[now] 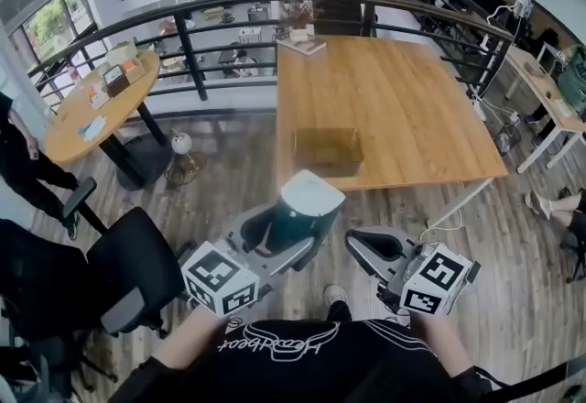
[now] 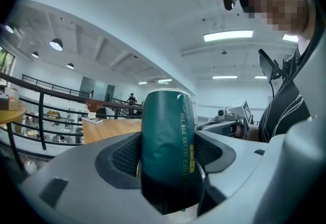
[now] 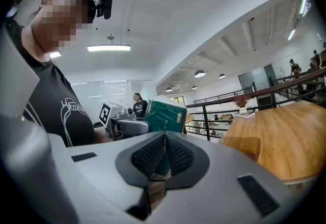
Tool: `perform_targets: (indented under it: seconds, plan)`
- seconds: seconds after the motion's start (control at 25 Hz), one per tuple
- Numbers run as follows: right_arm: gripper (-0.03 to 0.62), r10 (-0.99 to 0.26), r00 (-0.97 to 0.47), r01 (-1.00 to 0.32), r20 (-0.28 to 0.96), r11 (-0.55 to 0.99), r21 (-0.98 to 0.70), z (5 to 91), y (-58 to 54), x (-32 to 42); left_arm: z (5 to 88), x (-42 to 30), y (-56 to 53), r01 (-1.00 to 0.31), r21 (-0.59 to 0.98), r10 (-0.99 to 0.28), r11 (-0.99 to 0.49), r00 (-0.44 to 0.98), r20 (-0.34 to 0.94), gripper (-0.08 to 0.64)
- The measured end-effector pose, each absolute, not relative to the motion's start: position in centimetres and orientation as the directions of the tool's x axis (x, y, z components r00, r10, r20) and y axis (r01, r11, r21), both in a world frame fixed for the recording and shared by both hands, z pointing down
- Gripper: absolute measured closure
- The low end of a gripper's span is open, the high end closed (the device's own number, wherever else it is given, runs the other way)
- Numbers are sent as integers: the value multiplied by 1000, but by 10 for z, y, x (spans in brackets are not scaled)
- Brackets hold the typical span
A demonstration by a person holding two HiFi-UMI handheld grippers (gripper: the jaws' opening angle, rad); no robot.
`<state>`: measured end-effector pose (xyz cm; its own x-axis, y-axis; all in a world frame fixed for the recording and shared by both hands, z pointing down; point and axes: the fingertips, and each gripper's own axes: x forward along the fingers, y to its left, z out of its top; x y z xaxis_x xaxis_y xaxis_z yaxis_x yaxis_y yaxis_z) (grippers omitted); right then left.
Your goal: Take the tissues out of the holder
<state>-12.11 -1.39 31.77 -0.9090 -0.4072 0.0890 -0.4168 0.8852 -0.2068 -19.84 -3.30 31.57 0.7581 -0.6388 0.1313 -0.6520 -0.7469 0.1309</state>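
Observation:
A dark green tissue pack (image 1: 307, 205) with a white top is clamped upright between the jaws of my left gripper (image 1: 291, 229), held in the air near my body, short of the table. In the left gripper view the pack (image 2: 166, 126) fills the gap between both pads (image 2: 126, 155). The wooden holder (image 1: 326, 146) stands on the near part of the wooden table (image 1: 412, 108), apart from both grippers. My right gripper (image 1: 374, 245) hangs beside the left one, shut with nothing in it; its pads (image 3: 153, 156) meet. The right gripper view also shows the pack (image 3: 166, 116) and the holder (image 3: 242, 147).
A black office chair (image 1: 128, 268) stands at my left. A round wooden table (image 1: 92, 108) with small items is further left, a person beside it. A black railing (image 1: 192, 53) runs behind the tables. Plant and books (image 1: 300, 30) sit at the table's far edge.

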Motion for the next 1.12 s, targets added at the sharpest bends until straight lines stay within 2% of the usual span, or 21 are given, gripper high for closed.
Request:
perform_targets:
  seconds: [0.4,1.12]
  plan:
    - [575,-458,-885,-465,84,857,-224,326,34,-119,318,-198,21,-640,116,-627,-760,768,129,238]
    - [575,-488,-867,-498,100,840,-216,325,41,-118,312,-198,31,-631,116,-619,-767,775,123,238]
